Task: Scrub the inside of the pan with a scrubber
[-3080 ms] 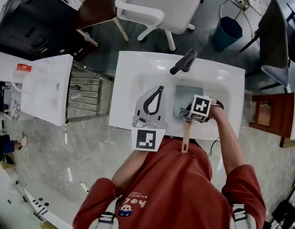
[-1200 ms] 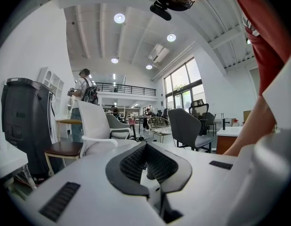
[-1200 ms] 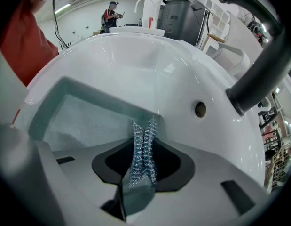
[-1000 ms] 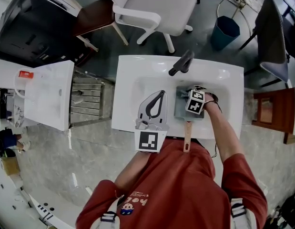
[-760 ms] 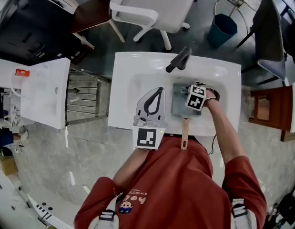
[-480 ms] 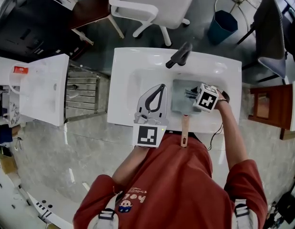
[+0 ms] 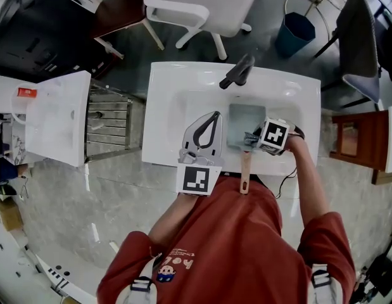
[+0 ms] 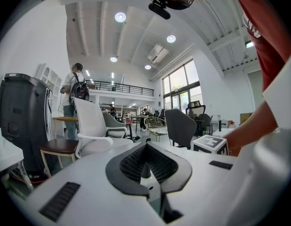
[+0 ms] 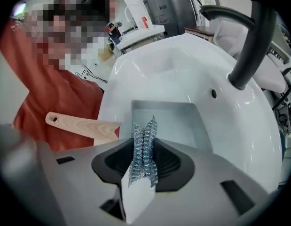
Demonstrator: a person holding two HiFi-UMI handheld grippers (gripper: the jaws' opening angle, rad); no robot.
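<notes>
Right gripper view alone, jaws pinching scrubber (image 9: 143, 149)

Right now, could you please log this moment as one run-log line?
right gripper: shut on scrubber, at near edge of pan | left gripper: shut, empty, over sink | pan: in sink, handle toward person

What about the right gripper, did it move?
Yes. The right gripper slid right and nearer the person, away from the faucet.

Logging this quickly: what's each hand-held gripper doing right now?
Left hand-held gripper: shut, empty.
Right hand-held gripper: shut on the metal scrubber.
</notes>
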